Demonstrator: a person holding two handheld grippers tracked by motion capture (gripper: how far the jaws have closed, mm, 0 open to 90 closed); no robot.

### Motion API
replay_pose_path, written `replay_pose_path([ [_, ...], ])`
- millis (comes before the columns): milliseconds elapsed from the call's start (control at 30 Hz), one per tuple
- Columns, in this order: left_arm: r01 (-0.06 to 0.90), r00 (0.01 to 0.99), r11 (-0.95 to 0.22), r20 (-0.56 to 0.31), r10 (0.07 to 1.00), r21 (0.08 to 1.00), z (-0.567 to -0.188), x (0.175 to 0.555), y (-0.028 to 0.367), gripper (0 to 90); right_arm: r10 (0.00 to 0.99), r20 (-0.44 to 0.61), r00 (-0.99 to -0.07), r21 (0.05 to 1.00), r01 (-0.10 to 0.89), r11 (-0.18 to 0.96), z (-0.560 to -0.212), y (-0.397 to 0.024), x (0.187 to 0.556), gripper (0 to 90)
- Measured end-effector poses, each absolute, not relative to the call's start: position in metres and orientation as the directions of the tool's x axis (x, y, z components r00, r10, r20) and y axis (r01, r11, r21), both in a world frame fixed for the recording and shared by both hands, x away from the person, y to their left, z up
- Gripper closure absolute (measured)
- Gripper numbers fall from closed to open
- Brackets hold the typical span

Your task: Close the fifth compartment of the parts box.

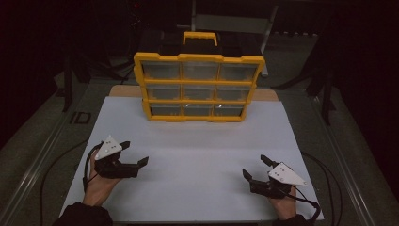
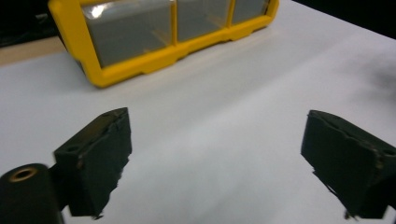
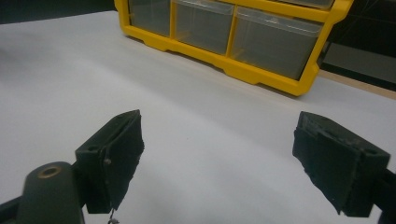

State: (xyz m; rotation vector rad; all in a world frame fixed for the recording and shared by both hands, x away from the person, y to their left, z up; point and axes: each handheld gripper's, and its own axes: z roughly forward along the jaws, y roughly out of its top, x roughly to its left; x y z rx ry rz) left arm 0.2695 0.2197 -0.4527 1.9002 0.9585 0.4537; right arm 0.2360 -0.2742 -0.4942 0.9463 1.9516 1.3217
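Observation:
A yellow drawer organiser with a carry handle stands upright at the back of the white board; its three rows of clear drawers face me and look closed. Low over the board at the front left is my left gripper, open, nothing between its jaws. At the front right my right gripper is open too and holds nothing. In the left gripper view the organiser lies ahead, beyond the wide-apart jaws. The right gripper view has the organiser ahead, past its spread jaws.
The white board lies on a grey table with metal rails along both sides. Black cables trail from the grippers off the board's edges. A wooden strip shows behind the board. Bare white surface lies between the grippers and the organiser.

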Motion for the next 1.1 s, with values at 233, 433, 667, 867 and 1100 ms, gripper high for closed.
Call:
replay_pose_path([
  [233,0.43,0.618,-0.228,-0.1,0.78,0.874,-0.476,0.252,0.232,2.8,0.816,-0.08,-0.573,0.941,0.227,0.251,-0.494,-0.274,0.236,15.8],
  [433,0.404,0.618,-0.201,-0.105,0.779,0.893,-0.484,0.241,0.24,1.1,0.815,-0.078,-0.575,0.941,0.227,0.25,-0.494,-0.271,0.235,15.5],
  [667,0.382,0.596,-0.165,-0.105,0.796,0.909,-0.489,0.236,0.247,0.6,0.809,-0.072,-0.584,0.946,0.217,0.241,-0.492,-0.271,0.234,14.9],
  [867,0.363,0.588,-0.195,-0.062,0.807,0.911,-0.492,0.236,0.242,0.5,0.802,-0.077,-0.592,0.949,0.203,0.241,-0.492,-0.268,0.233,14.1],
  [1100,0.344,0.588,-0.207,-0.038,0.808,0.916,-0.493,0.237,0.238,0.4,0.816,-0.062,-0.575,0.955,0.203,0.216,-0.492,-0.271,0.233,13.4],
])
